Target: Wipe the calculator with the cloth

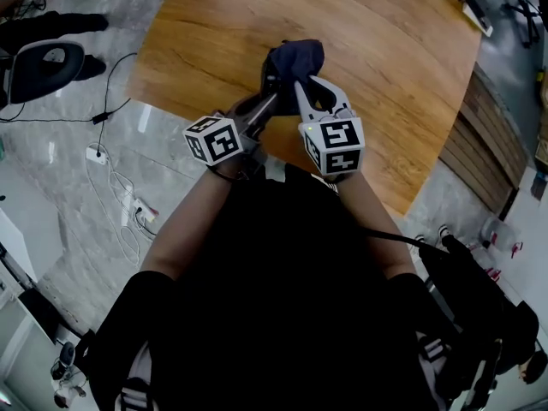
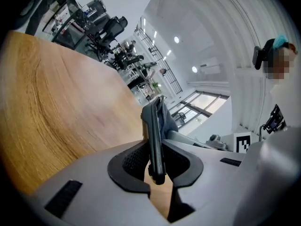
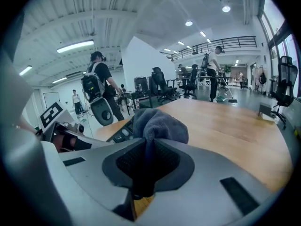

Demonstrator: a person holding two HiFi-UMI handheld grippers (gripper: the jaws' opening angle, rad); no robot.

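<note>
My left gripper (image 2: 156, 161) is shut on the dark calculator (image 2: 154, 135), which stands on its edge between the jaws, lifted above the wooden table (image 2: 56, 98). My right gripper (image 3: 143, 173) is shut on the dark blue cloth (image 3: 157, 124), whose bunched end bulges out past the jaws. In the head view the two grippers meet over the table's near edge: the left gripper (image 1: 257, 114) holds the calculator (image 1: 272, 88) and the right gripper (image 1: 312, 97) presses the cloth (image 1: 295, 58) against it. In the right gripper view the calculator's keys (image 3: 121, 134) show just left of the cloth.
The round wooden table (image 1: 385, 67) spreads ahead of me. A small white object (image 1: 475, 11) lies at its far right edge. Cables and a power strip (image 1: 141, 208) lie on the marble floor to the left. People and office chairs (image 3: 162, 86) stand beyond the table.
</note>
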